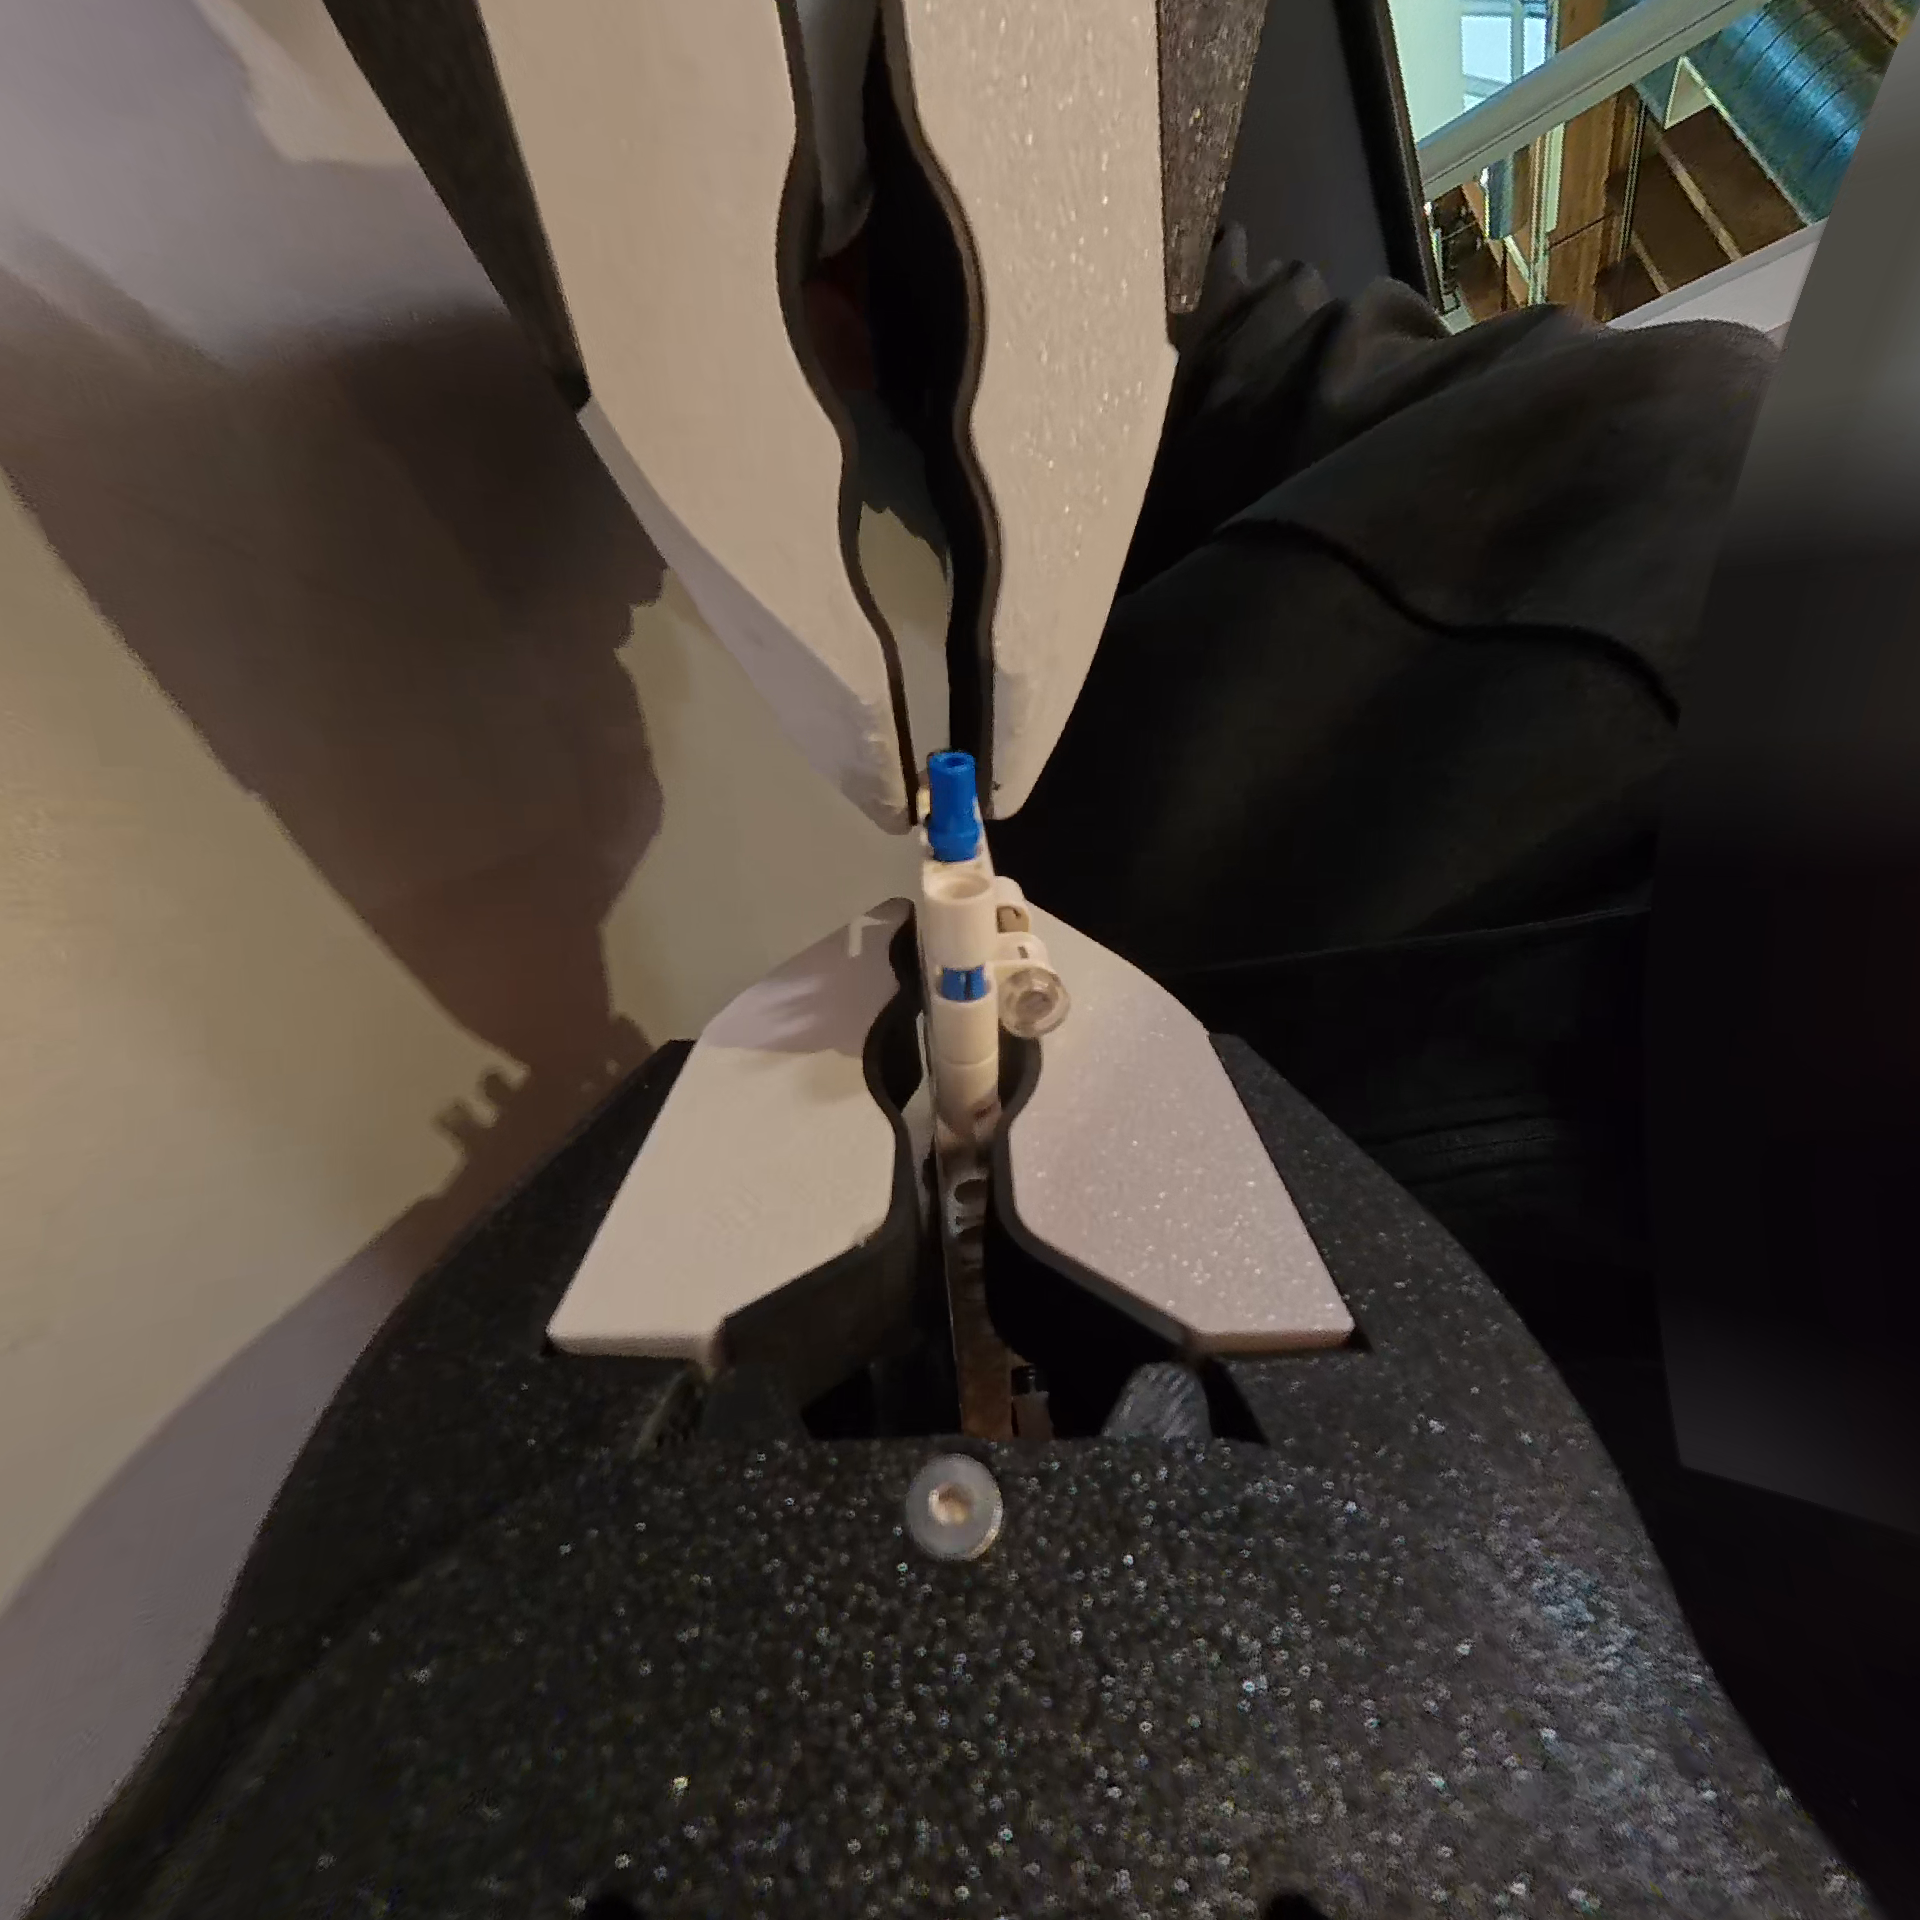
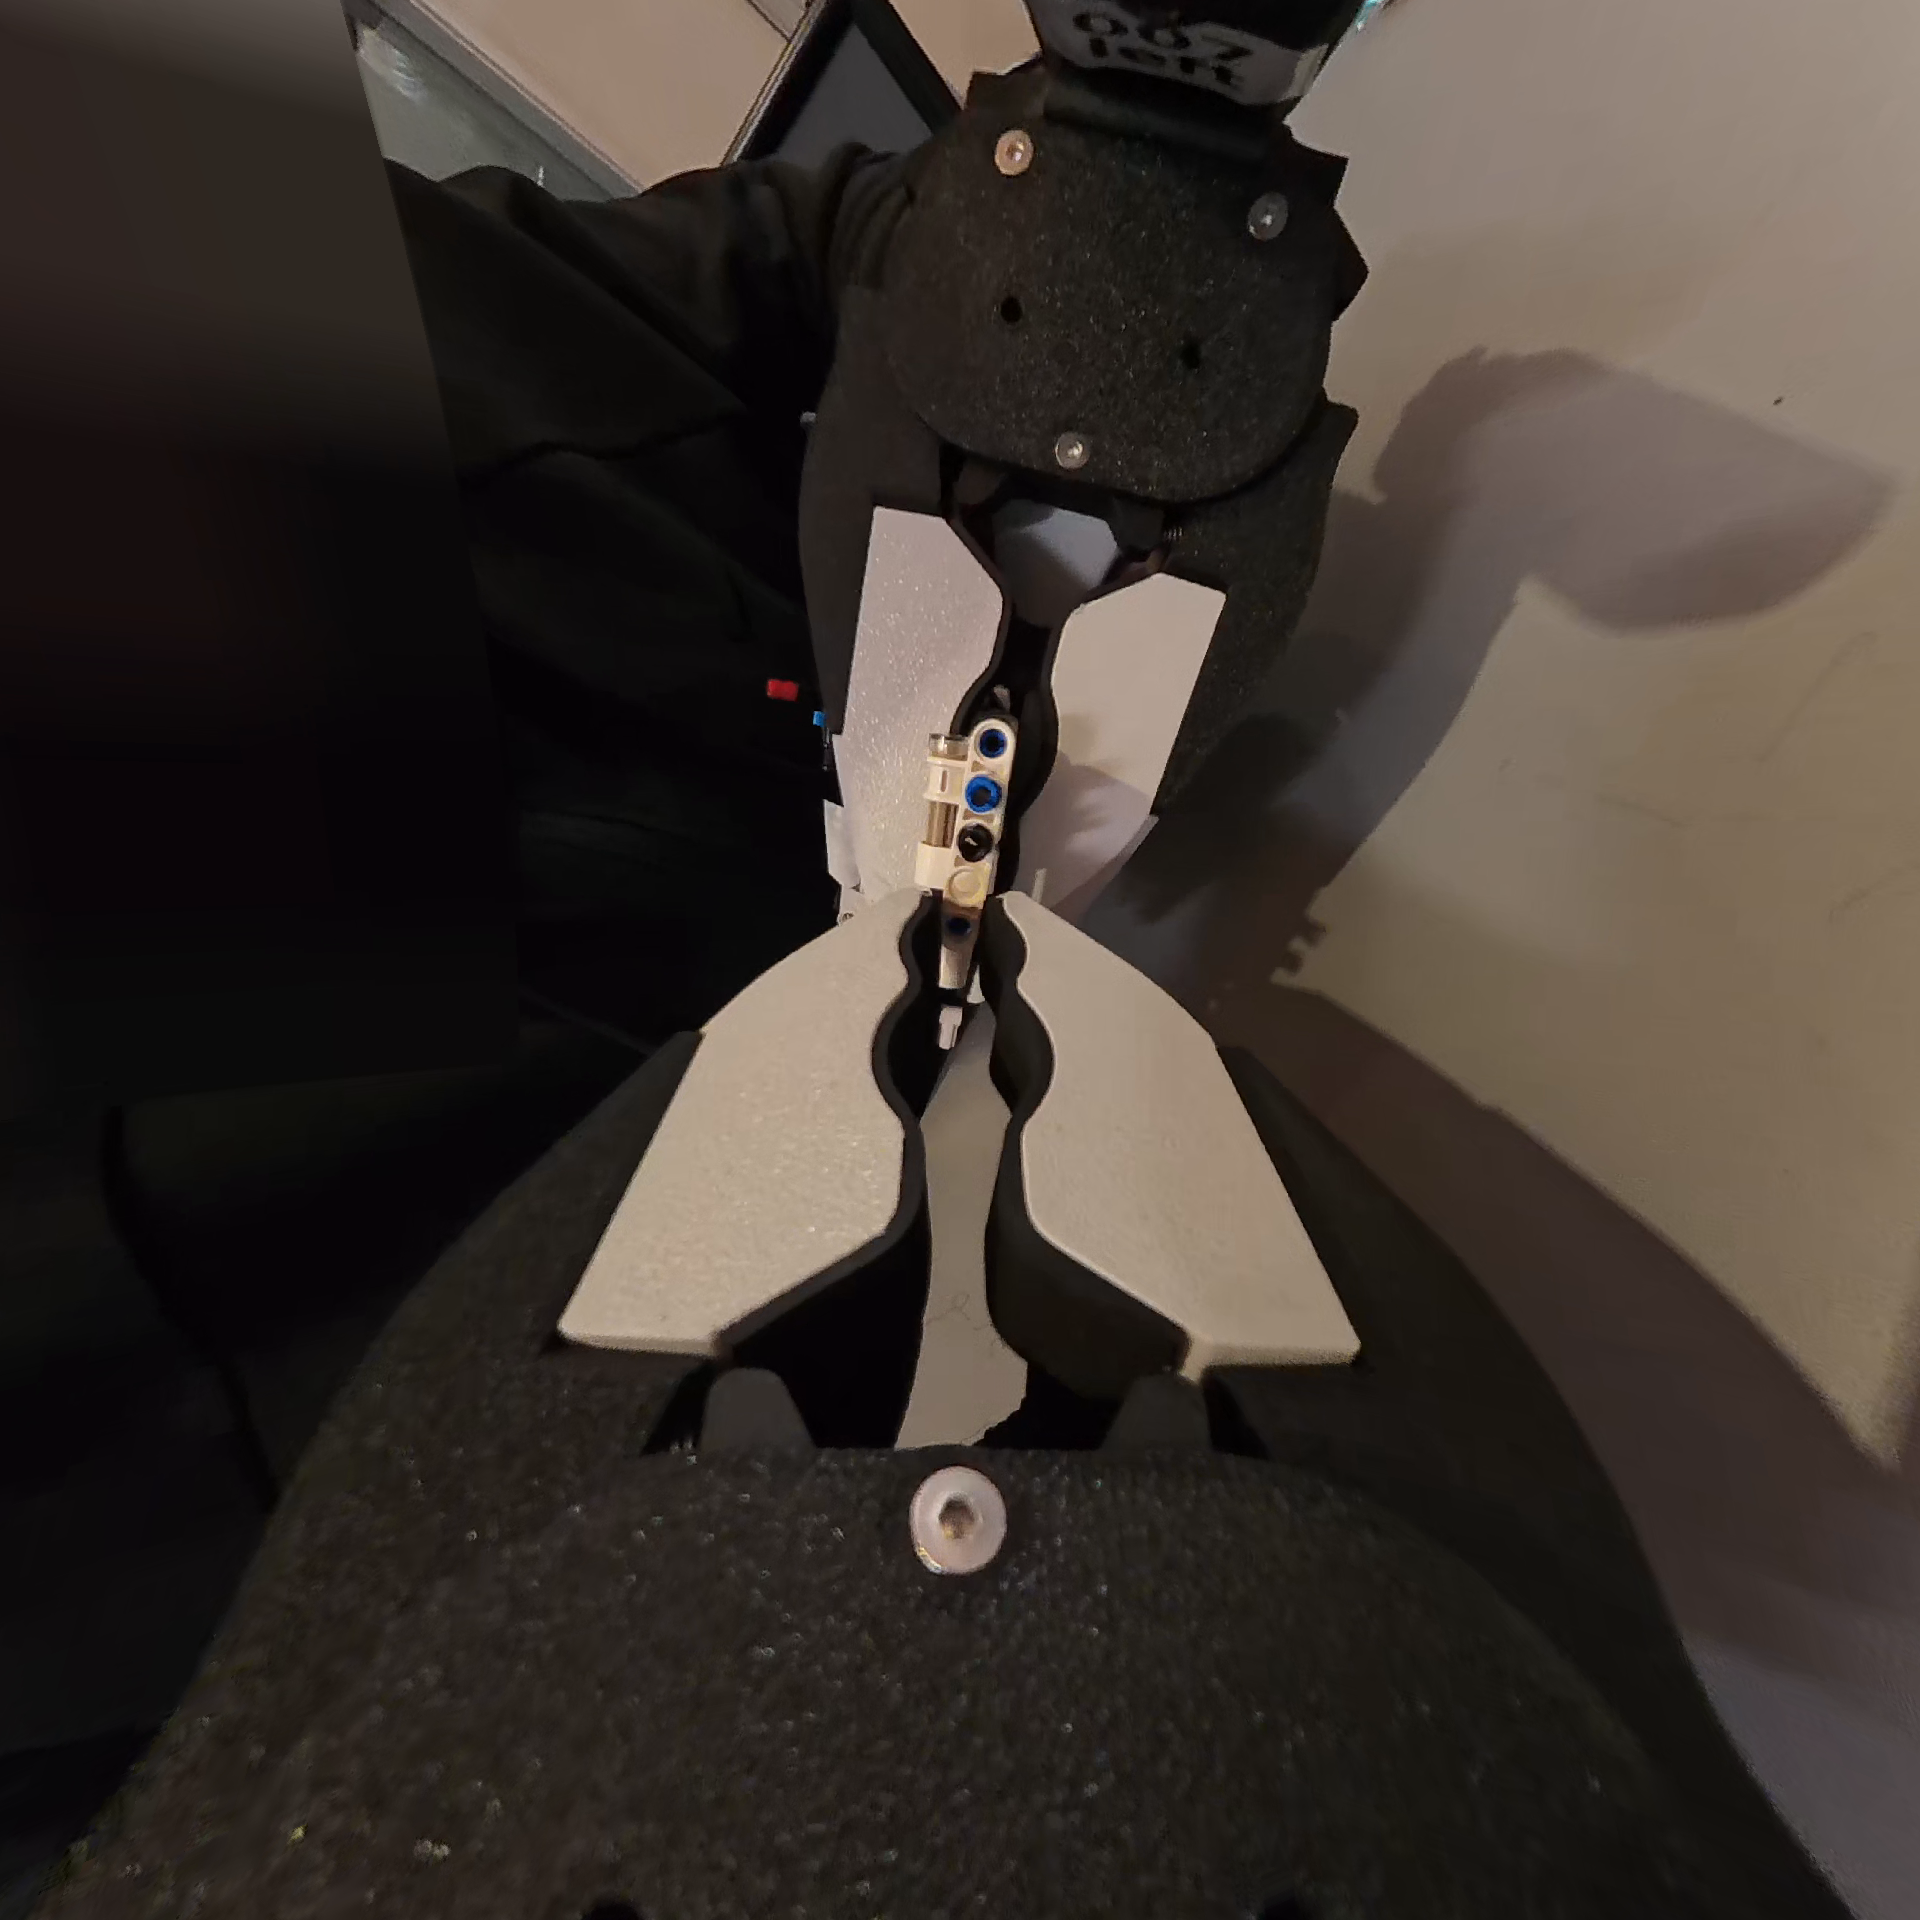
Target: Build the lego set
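My left gripper (image 1: 961,935) is shut on a small white toy beam (image 1: 961,997) with blue pins in its holes and a clear round stud (image 1: 1039,1006) on its right side. The beam sticks out past its fingertips. A blue pin (image 1: 951,800) stands at the beam's far end, and the tips of my right gripper (image 1: 951,805), which comes from the top, close on it. In the right wrist view my right gripper (image 2: 958,920) is shut on that blue-pinned end. The left gripper (image 2: 966,883) faces it and holds the white beam (image 2: 982,800). Both are held above a pale table (image 2: 1558,831).
A person's dark sleeve and clothing (image 1: 1351,727) fill the right of the left wrist view and also show in the right wrist view (image 2: 623,416). The pale table (image 1: 208,883) carries the grippers' shadows. A window (image 1: 1662,156) is at the top right. Both grippers' tips are close together, under 4 cm apart.
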`<state>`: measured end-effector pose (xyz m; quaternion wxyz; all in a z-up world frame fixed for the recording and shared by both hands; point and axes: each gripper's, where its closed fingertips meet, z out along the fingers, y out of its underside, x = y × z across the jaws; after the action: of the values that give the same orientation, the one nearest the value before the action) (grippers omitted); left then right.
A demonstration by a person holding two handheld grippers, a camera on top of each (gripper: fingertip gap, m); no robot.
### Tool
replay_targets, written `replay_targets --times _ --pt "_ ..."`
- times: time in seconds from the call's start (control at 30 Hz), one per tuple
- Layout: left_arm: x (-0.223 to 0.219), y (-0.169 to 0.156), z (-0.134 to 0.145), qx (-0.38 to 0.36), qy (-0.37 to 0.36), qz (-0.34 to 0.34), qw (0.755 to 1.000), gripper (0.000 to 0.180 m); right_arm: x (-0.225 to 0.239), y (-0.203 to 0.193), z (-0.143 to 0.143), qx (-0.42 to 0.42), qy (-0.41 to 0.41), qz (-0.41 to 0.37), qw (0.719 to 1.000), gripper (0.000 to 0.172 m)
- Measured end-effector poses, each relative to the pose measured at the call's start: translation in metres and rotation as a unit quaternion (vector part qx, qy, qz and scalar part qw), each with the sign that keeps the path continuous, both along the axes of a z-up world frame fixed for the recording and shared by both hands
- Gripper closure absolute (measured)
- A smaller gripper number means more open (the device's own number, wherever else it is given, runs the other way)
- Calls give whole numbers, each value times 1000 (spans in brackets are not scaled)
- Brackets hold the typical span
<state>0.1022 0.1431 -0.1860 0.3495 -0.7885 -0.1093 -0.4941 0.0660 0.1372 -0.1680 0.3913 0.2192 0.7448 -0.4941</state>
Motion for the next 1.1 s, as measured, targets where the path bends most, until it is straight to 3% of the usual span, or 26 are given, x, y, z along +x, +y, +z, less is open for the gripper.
replay_targets --times 0.83,1.1 --pt "3 1 -2 1 -8 -7 1000 173 2 -2 -3 -15 -43 -8 999 164" --pt "-3 -2 4 24 -24 12 999 172 -6 -4 4 -28 21 -52 998 164"
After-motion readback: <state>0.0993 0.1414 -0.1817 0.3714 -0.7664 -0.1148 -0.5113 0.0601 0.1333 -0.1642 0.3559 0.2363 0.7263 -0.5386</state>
